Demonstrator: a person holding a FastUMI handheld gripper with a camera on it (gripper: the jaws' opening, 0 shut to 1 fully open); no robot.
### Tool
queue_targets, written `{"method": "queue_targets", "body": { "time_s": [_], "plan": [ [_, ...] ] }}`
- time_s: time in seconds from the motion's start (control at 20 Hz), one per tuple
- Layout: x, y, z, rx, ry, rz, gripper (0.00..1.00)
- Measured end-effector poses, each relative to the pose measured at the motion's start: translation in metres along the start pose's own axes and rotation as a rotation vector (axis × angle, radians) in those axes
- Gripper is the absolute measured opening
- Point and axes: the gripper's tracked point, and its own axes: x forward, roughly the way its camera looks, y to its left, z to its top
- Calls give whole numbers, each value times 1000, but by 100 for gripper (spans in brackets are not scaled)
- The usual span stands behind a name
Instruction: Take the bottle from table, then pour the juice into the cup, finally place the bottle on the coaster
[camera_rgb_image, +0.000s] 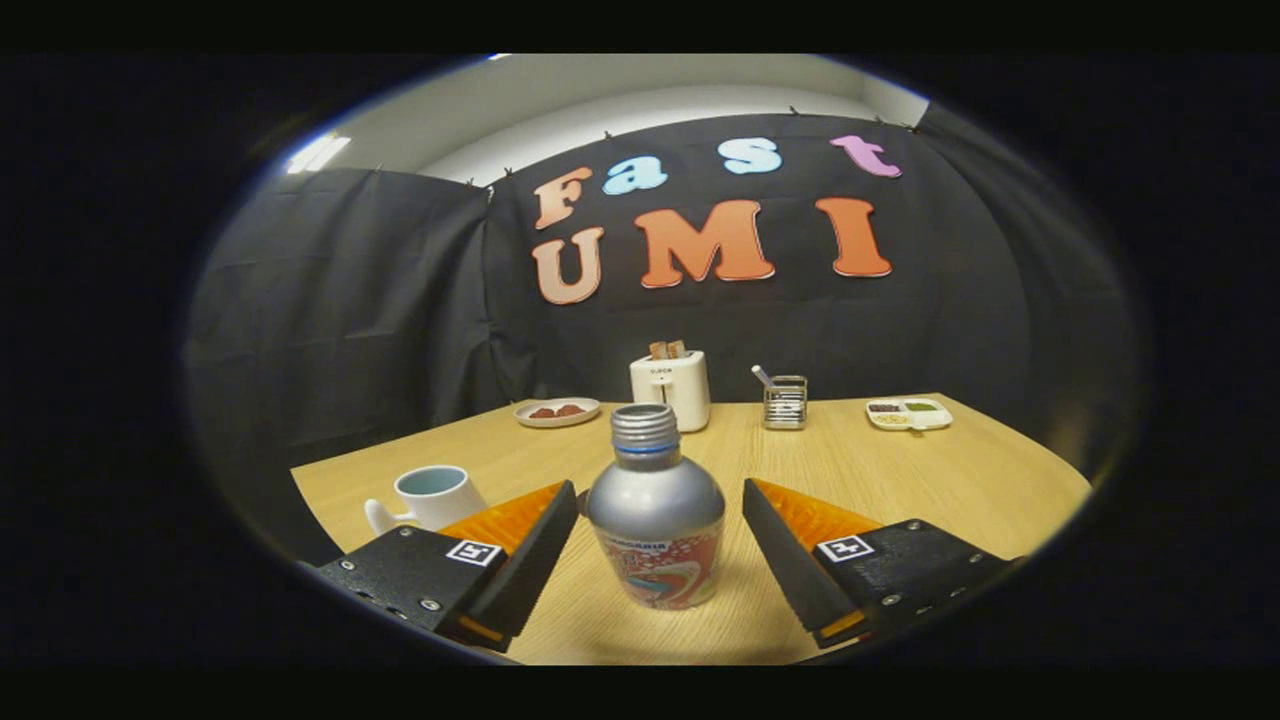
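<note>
A silver metal bottle (655, 510) with a threaded open neck and a red patterned label stands upright on the wooden table (900, 480). My gripper (660, 510) is open, with one finger on each side of the bottle's body and a small gap on both sides; neither finger touches it. A white cup (432, 496) with a pale blue inside and a handle stands on the table just beyond the left finger, to the left of the bottle.
Along the table's far edge stand a white toaster (671, 388) with toast in it, a plate (556, 411) with red food, a wire holder (785, 401) with a utensil and a divided dish (908, 413). Black cloth walls close off the back and sides.
</note>
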Motion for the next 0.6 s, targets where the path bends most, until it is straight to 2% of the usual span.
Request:
{"method": "queue_targets", "body": {
  "time_s": [0.15,0.3,0.6],
  "plan": [
    [3,-1,-14,11,32,-8,99],
    [5,-3,-31,16,71,-21,94],
    [6,-9,-56,15,134,-48,93]
  ]
}}
